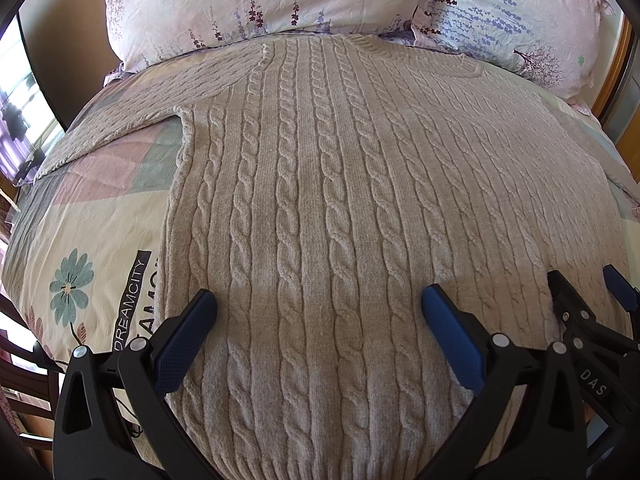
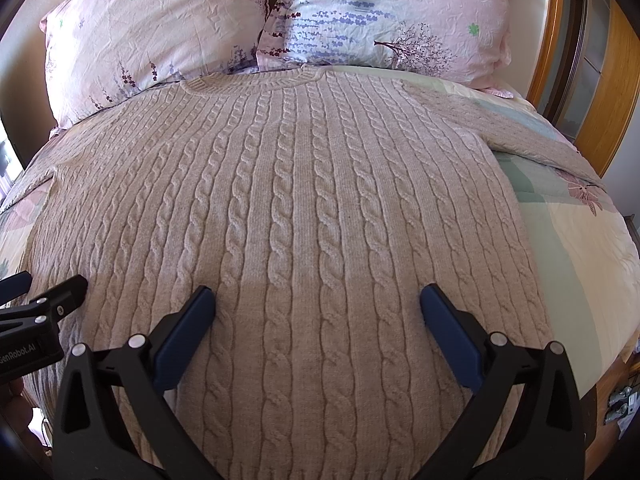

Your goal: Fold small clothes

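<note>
1. On the bed quilt point(image 1: 92, 216), below two floral pillows point(image 2: 160, 40): beige cable-knit sweater point(image 1: 320, 184) spread flat, front panel smooth, neckline point(image 2: 256, 82) toward the pillows, hem toward the cameras.
2. At far left: left sleeve point(image 1: 116, 120) stretched out sideways over the quilt, unfolded.
3. At far right: right sleeve point(image 2: 532, 136) likewise extended and unfolded.
4. By these views, folding not yet begun; no crease or doubled layer anywhere. Both sleeves and the body fold probably left to do.
5. Over the lower left part of the body: left gripper point(image 1: 320, 320), jaws spread wide, nothing between them; whether the tips brush the knit, impossible to tell.
6. Just beside it, over the lower right part: right gripper point(image 2: 316, 318), equally wide apart, gripping nothing, contact with the knit unclear.
</note>
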The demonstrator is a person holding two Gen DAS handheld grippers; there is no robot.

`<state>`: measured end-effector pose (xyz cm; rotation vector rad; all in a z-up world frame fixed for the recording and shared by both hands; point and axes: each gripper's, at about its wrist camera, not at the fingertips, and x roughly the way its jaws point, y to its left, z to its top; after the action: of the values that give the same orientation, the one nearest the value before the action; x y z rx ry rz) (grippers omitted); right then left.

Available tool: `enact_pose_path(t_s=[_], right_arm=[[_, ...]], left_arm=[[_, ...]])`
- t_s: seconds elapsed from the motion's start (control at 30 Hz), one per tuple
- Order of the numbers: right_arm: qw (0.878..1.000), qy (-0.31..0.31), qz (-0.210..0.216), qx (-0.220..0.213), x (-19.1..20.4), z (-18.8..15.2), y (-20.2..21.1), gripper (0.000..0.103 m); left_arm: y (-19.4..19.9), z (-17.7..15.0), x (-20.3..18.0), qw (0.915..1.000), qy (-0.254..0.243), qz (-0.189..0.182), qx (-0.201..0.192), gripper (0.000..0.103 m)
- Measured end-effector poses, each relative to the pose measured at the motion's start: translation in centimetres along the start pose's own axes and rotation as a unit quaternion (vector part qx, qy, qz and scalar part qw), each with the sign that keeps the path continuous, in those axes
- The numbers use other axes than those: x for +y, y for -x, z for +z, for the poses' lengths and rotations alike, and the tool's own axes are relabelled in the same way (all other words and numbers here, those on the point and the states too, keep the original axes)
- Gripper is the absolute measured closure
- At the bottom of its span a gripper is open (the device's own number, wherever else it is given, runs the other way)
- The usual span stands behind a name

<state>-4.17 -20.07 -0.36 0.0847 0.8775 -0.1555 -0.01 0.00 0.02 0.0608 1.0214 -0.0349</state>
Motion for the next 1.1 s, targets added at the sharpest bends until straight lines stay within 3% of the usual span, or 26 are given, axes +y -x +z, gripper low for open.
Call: enact_pose_path(t_s=[0.67,1.1], right_arm=[[1.000,0.008,0.004,0.020,0.00,0.51,-0.43,0.002],[0.997,0.055,0.042,0.038,-0.60,0.81,-0.57,0.002]], left_arm=[[0.16,0.13,0.30,1.0000,-0.001,-0.001,0.004,0.001],[-0.64,0.84,0.11,0.9993,-0.015,-0.011,0.032,0.001]])
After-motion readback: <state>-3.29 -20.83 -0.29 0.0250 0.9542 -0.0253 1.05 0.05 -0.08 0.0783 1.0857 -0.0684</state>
